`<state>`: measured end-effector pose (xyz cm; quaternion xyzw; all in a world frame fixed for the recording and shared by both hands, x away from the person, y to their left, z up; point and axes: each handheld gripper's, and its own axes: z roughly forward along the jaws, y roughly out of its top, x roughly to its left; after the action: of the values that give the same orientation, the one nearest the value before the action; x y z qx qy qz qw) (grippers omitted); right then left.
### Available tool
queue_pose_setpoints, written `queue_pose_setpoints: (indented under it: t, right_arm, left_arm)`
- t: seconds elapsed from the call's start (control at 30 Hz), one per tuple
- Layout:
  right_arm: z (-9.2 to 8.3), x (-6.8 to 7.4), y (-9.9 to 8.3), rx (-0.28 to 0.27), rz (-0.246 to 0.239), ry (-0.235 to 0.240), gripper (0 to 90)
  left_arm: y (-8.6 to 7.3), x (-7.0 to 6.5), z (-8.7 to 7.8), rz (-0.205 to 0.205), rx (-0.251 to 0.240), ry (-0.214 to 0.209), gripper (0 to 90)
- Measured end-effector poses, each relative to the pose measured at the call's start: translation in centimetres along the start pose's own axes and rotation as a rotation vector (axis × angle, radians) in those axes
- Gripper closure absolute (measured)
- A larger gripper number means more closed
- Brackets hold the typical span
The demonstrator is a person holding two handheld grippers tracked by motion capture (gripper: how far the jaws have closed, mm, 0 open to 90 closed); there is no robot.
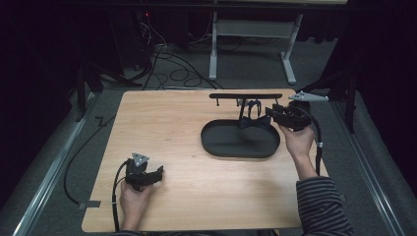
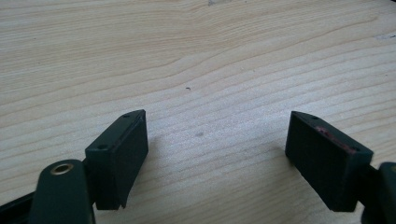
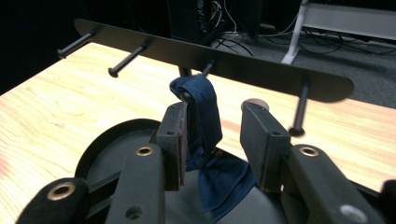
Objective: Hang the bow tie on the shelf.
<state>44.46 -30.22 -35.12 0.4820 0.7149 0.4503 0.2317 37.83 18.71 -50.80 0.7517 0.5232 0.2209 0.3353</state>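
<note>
Bow tie [image 3: 205,116] hangs on the far rack's peg [image 3: 205,69], between my right claw's [image 3: 212,137] parted jaws, released; left claw [image 2: 215,154] wide apart.

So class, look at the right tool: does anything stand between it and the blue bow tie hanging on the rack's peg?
Nothing visible does: the right tool is open with the bow tie hanging between its jaws.

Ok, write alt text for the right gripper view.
A dark blue bow tie hangs by its strap from a peg on a black rack, between the open jaws of the right hand-held gripper, above the black oval tray on a wooden table.
</note>
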Motion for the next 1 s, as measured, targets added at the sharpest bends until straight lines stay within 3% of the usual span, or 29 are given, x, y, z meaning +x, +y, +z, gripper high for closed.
queue_pose_setpoints:
  t: [0.5,1.0]
  right_arm:
    - [-1.8,-1.0,-1.7,-0.005,0.044,0.007,58.0]
    - [-3.0,-1.3,-2.7,-0.024,0.056,0.009,57.1]
  left_arm:
    - [0.0,0.0,0.0,0.001,-0.001,0.002,21.5]
    - [0.0,0.0,0.0,0.001,0.001,0.002,21.6]
